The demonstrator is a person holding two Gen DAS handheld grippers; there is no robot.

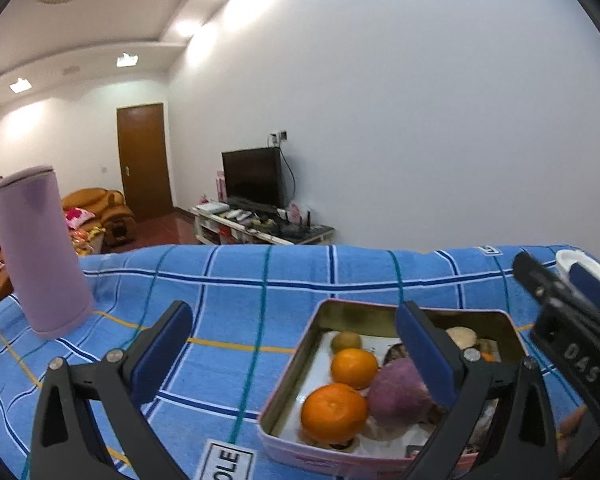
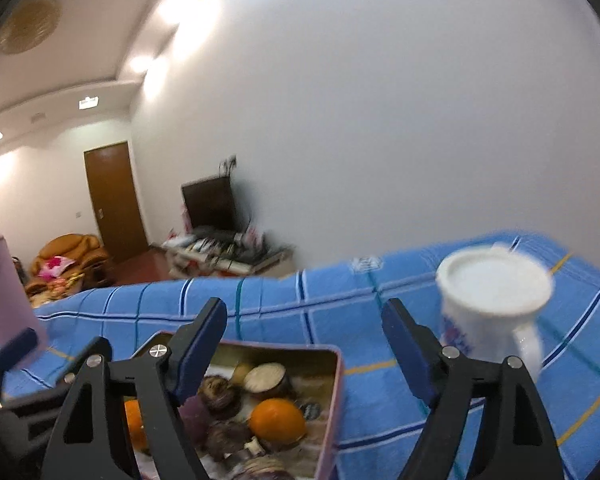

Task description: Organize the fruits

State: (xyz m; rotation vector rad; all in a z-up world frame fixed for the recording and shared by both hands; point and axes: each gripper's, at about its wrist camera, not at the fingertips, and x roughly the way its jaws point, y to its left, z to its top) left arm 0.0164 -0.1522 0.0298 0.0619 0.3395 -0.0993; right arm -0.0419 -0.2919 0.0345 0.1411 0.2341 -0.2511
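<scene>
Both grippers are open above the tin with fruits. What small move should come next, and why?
Probably draw both grippers back, away from the tin. The left gripper and the right gripper stand open with nothing between their fingers, and the oranges and the other pieces already lie inside the tin. No loose fruit shows on the blue cloth, so nothing seems left to pick.

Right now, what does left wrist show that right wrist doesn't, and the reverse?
Left wrist only: the purple tumbler whole, two oranges in a row, the "OLE" label.

Right wrist only: the white mug whole, with lid and handle, and dark round fruits at the tin's right end.

Both: pink tin on the blue checked cloth, left gripper and right gripper open and empty, and the TV and door.
</scene>
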